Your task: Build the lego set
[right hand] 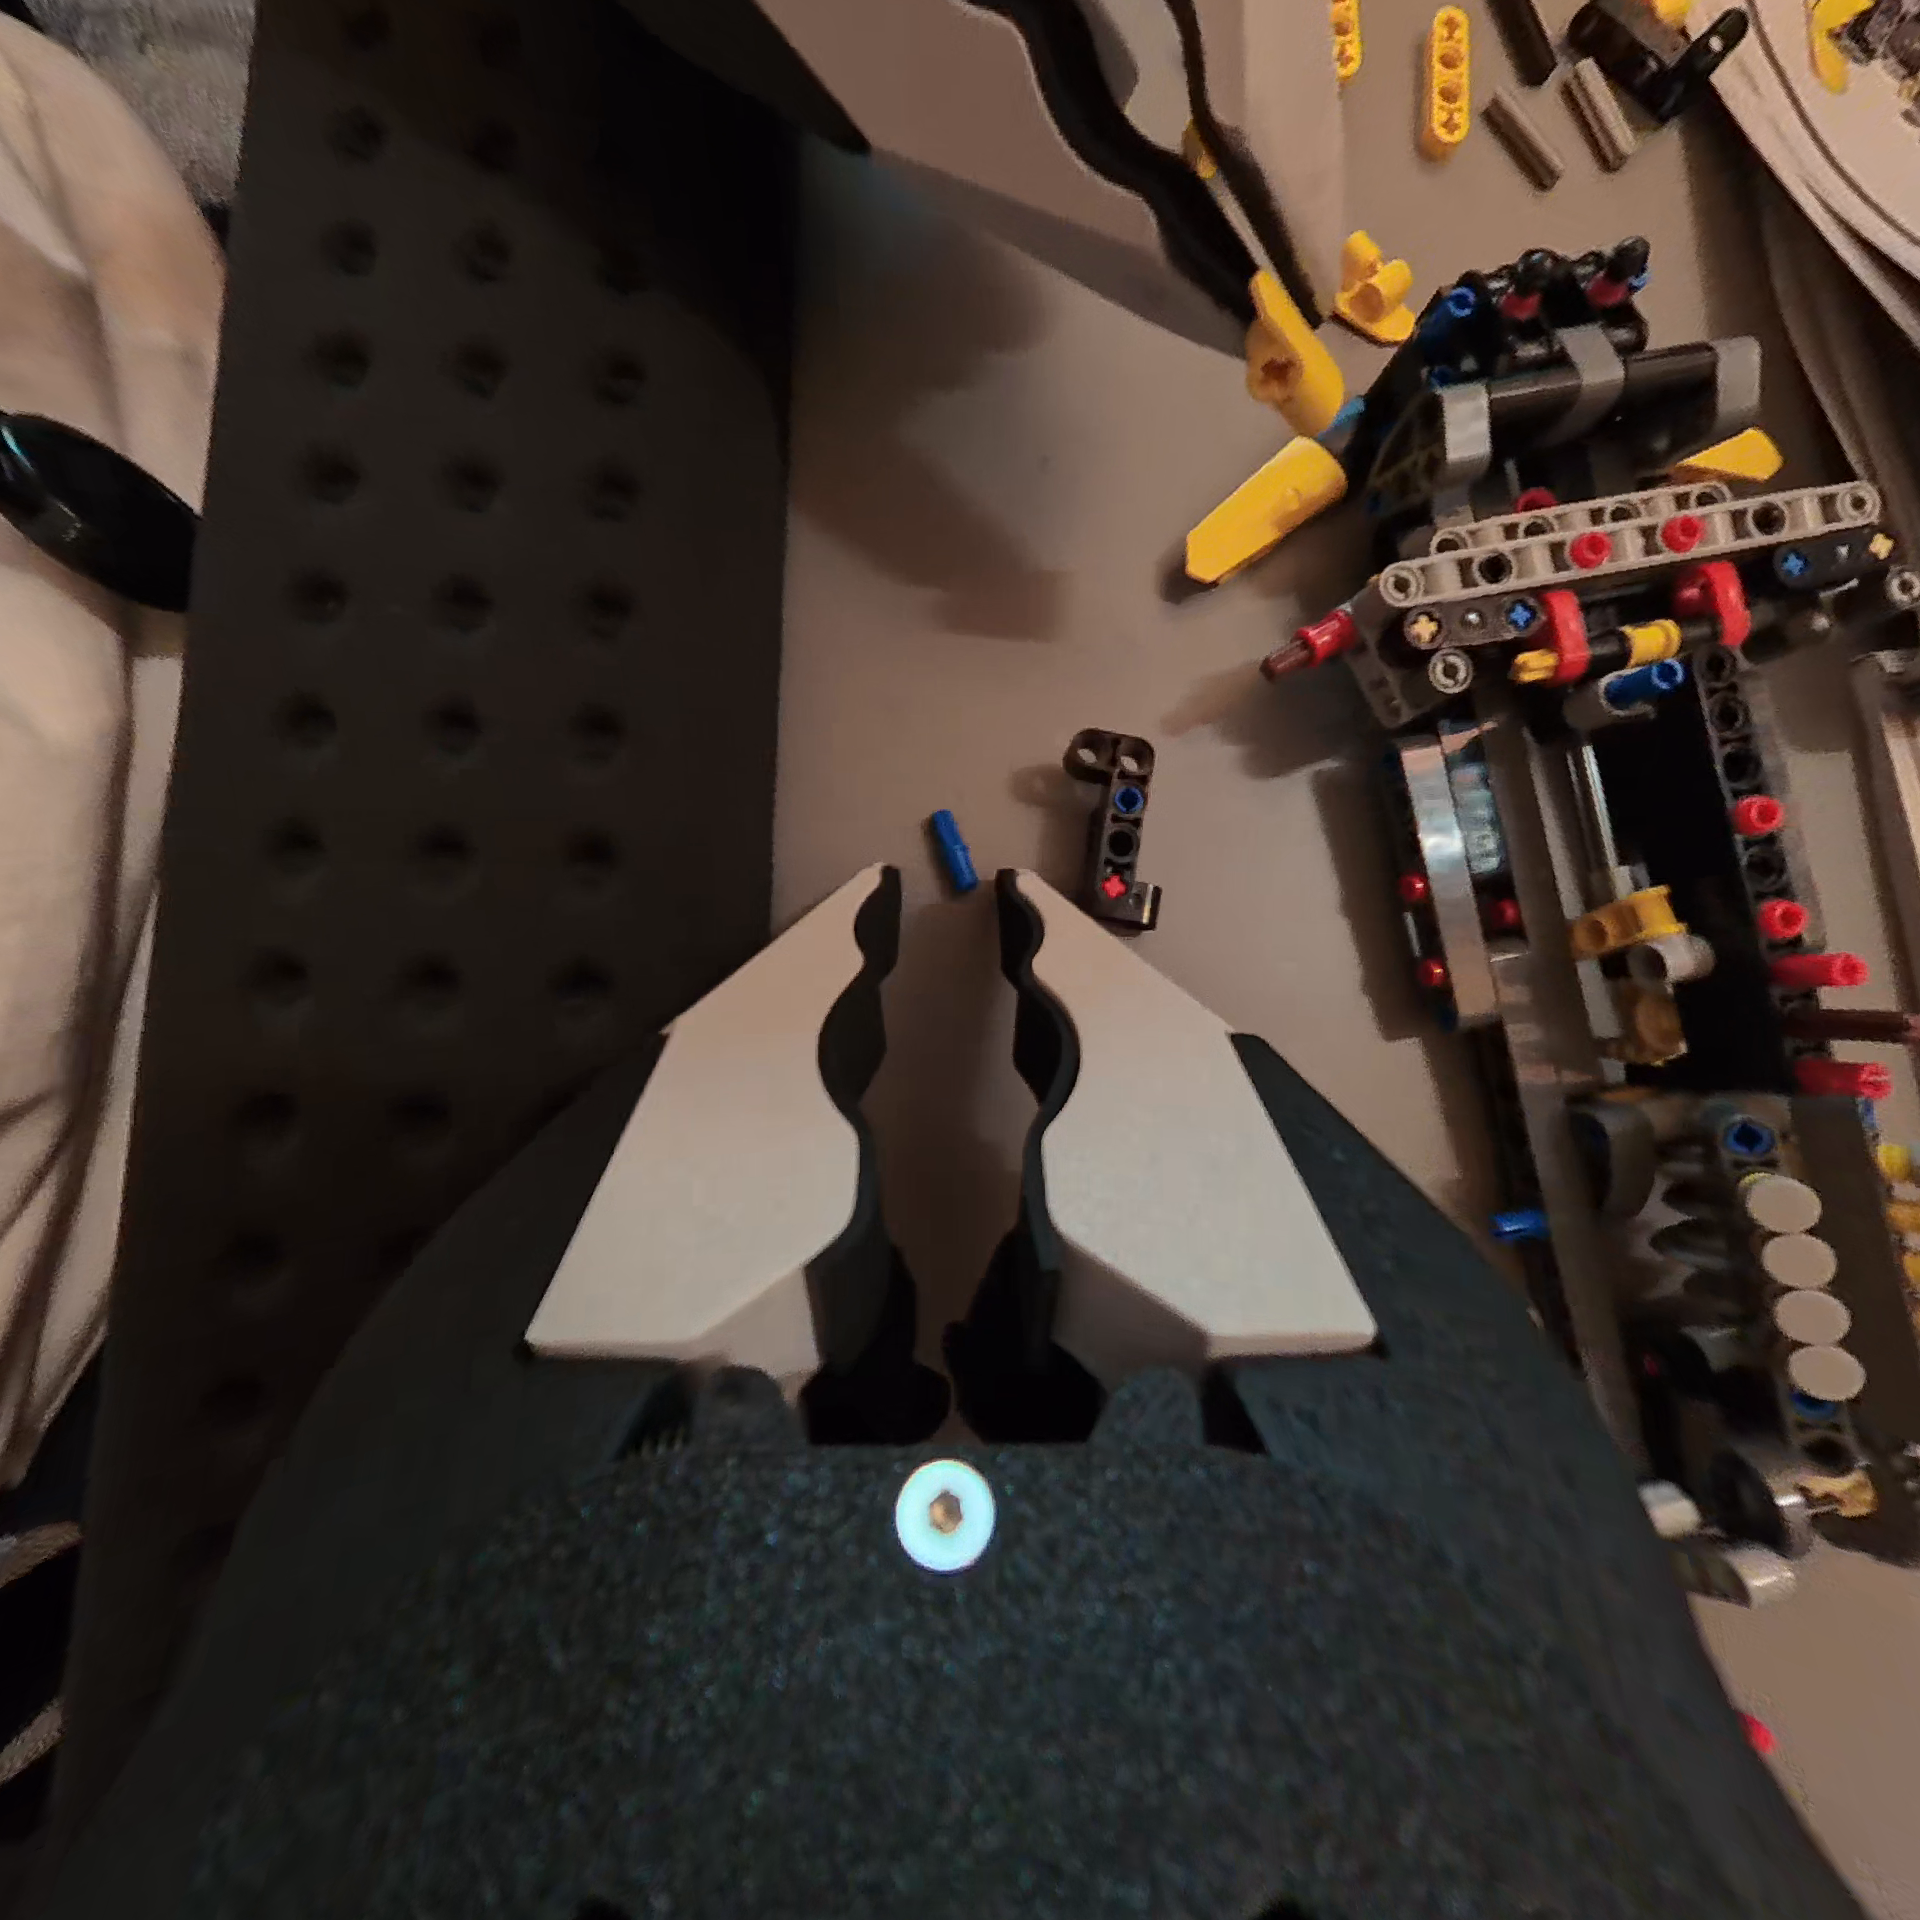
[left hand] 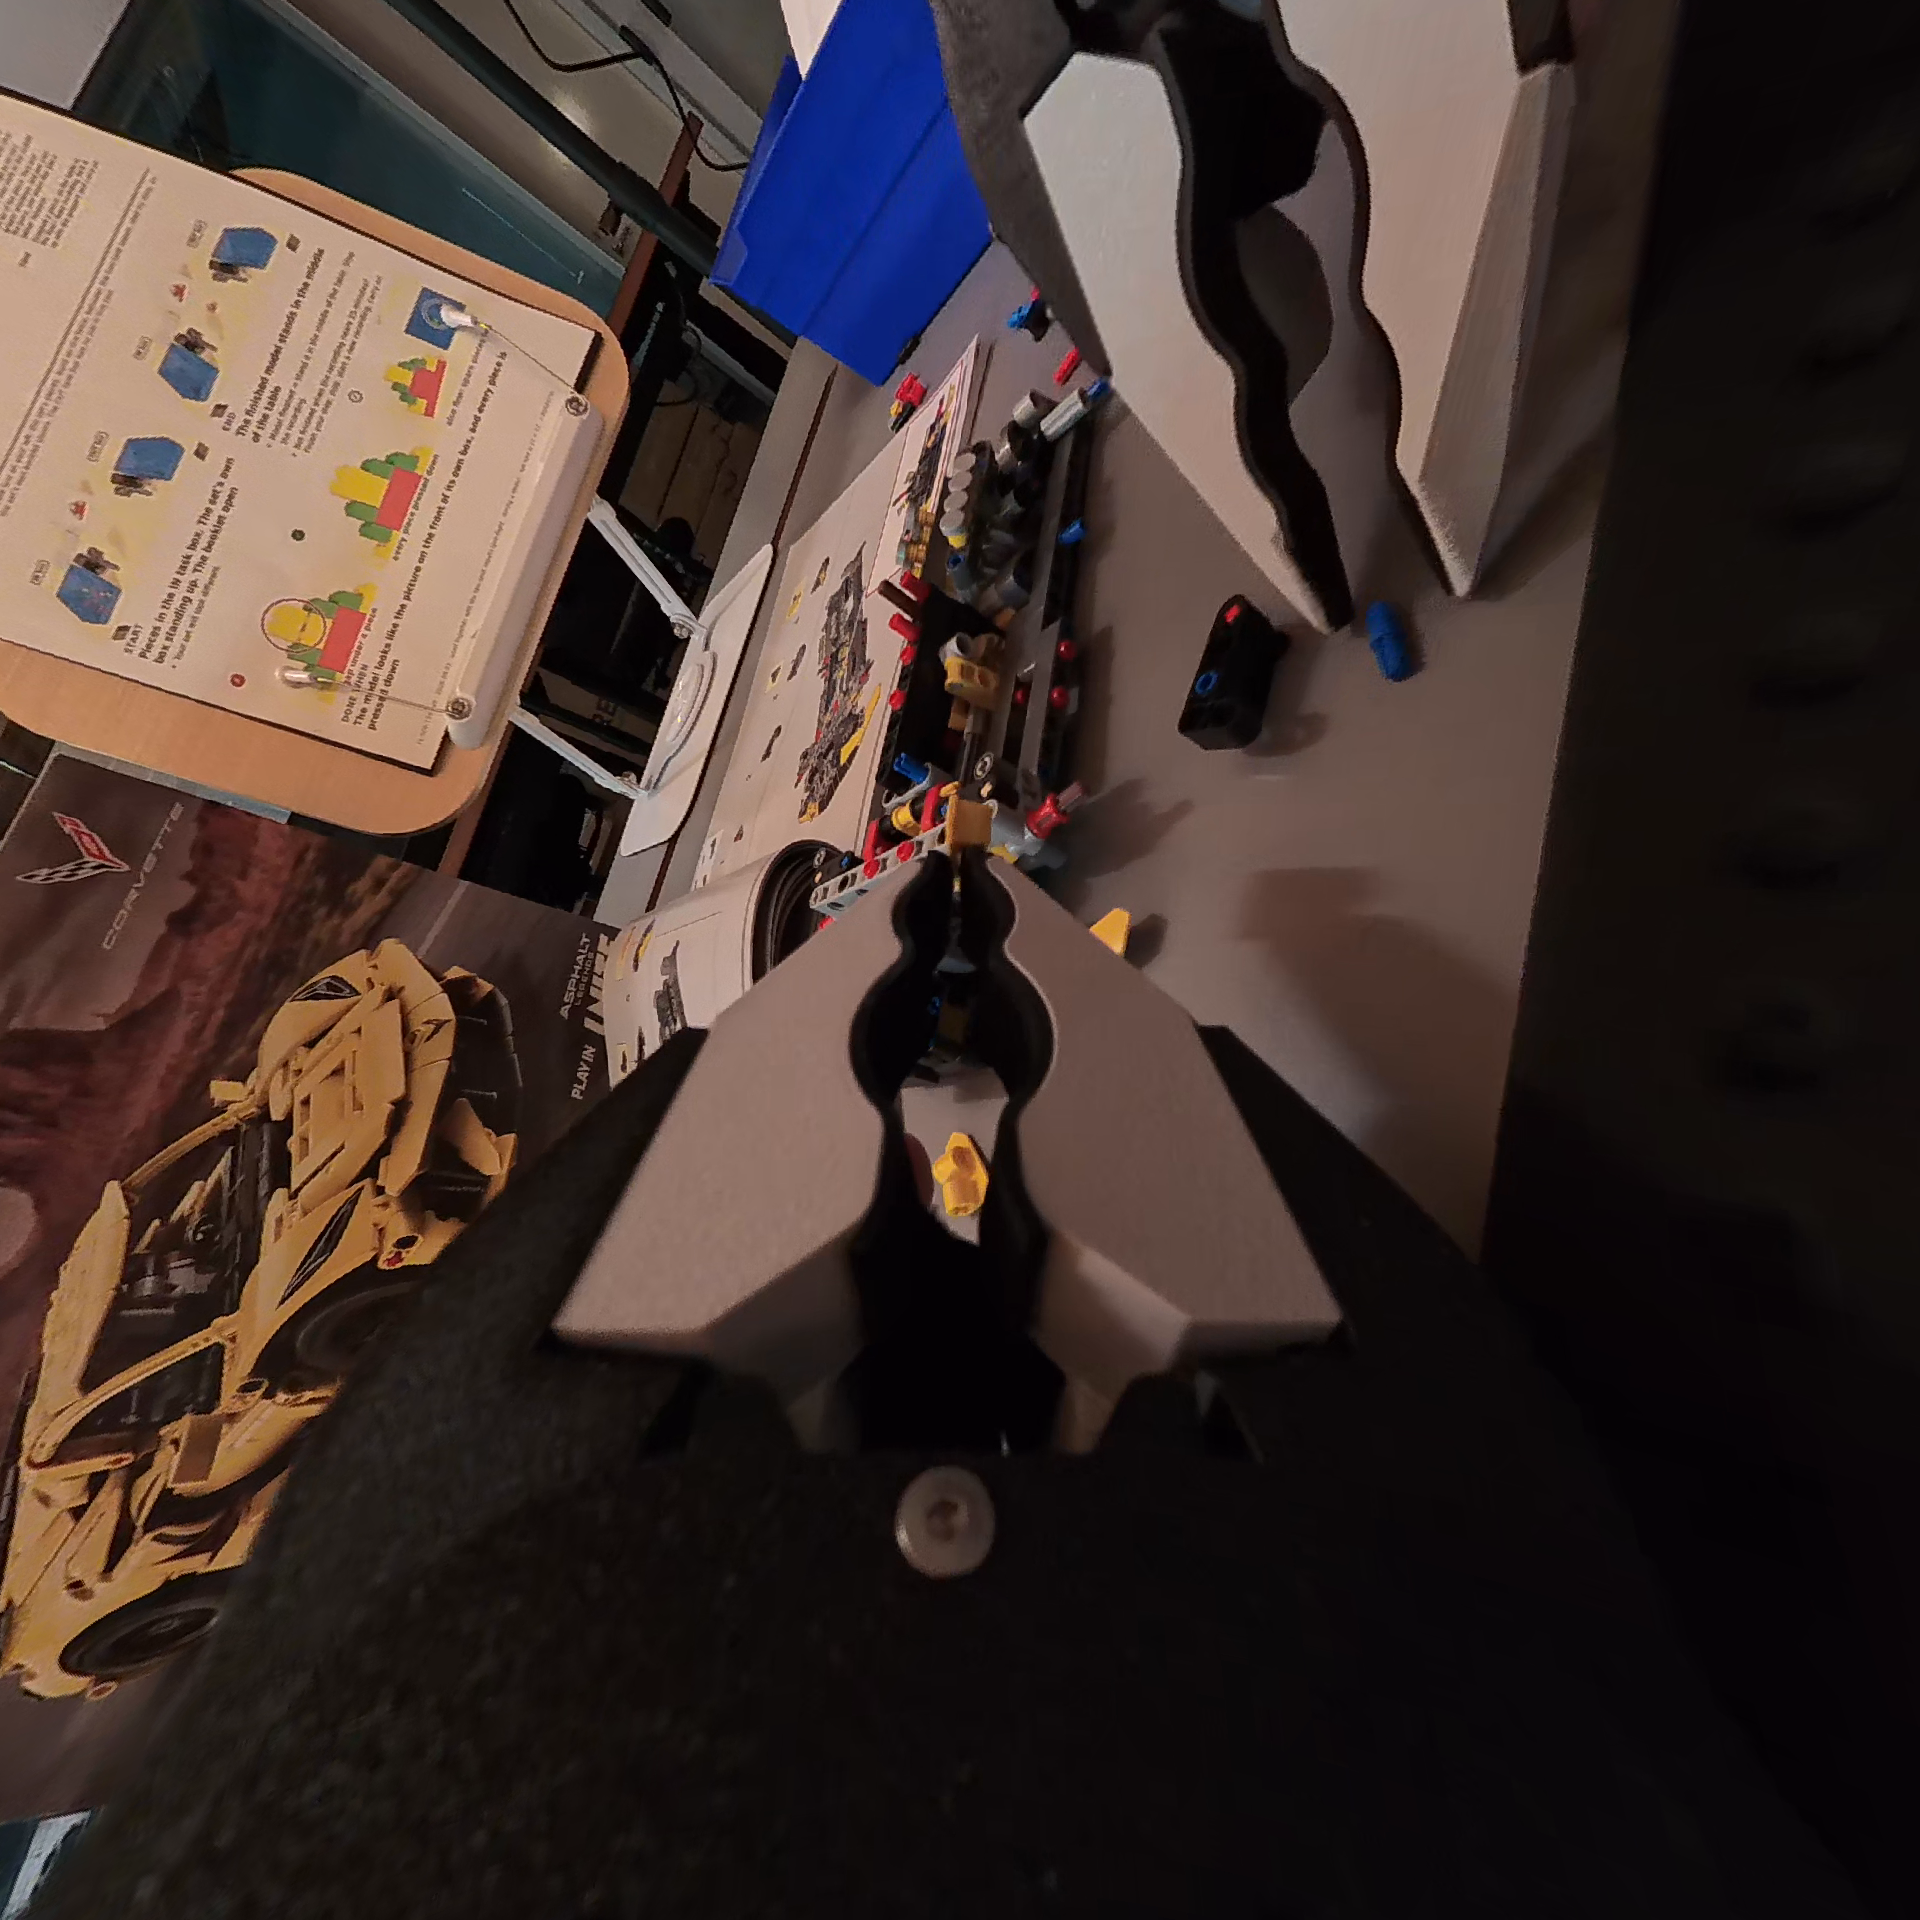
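Currently we hold the left gripper (left hand: 954, 873) with its 2 fingers pinched nearly together at the near end of the chassis assembly (left hand: 982, 644), on the yellow connector (left hand: 971, 826) fixed there; the tips reach that piece, but we cannot tell whether they clamp it. We hold the right gripper (right hand: 945, 878) released, its jaws standing apart above the grey table (right hand: 935, 520) with nothing between them. Just beyond its fingertips (right hand: 878, 883) lies a small blue pin (right hand: 952, 852), and just to the right of that pin lies a black L-shaped beam (right hand: 1117, 826) carrying 1 blue and 1 red pin. The chassis assembly stretches along the right side of the right wrist view, with red pins along its edge and a row of 4 grey discs (right hand: 1803, 1294) at the near end. Loose yellow panels (right hand: 1262, 504) lie on the table near the far end of the assembly. In the left wrist view, the open instruction booklet (left hand: 831, 623) lies beside the assembly, the set's box (left hand: 239, 1195) with a yellow car picture sits at left, a printed sheet on a stand (left hand: 260, 436) is behind it, and a blue bin (left hand: 862, 218) stands at the far end of the table
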The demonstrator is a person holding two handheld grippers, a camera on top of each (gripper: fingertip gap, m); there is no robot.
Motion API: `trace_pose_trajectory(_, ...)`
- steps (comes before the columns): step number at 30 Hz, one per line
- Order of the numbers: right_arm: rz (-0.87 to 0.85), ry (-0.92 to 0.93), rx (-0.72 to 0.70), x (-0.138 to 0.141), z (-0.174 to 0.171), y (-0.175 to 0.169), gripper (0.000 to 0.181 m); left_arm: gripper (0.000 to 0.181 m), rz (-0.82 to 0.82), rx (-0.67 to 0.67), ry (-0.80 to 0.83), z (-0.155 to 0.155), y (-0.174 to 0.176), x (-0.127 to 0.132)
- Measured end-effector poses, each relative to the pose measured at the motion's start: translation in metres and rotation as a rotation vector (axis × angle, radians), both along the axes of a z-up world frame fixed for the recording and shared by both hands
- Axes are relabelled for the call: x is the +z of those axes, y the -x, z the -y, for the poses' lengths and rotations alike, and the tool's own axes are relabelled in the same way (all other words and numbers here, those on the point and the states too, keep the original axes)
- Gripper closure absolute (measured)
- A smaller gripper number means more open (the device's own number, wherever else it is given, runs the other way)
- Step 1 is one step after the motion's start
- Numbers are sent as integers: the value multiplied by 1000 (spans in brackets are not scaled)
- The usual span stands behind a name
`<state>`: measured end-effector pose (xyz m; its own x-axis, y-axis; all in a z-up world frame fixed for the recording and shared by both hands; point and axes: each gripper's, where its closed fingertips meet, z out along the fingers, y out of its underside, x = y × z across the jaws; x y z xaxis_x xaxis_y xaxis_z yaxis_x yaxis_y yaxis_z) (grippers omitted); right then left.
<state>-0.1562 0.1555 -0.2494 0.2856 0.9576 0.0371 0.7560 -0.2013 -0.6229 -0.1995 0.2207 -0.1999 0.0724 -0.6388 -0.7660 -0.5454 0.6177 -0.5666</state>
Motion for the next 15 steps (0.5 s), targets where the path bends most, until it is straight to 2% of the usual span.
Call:
trace_pose_trajectory(6,-40,-42,0,-1,-2,6,168,181,-1,-4,1,1,0,0)
trace_pose_trajectory(10,-87,-9,30,-2,-2,11,172,181,-6,-1,-3,1,0,-1)
trace_pose_trajectory(15,-158,-69,66,-1,-1,11,176,181,-3,-1,6,0,0,-1)
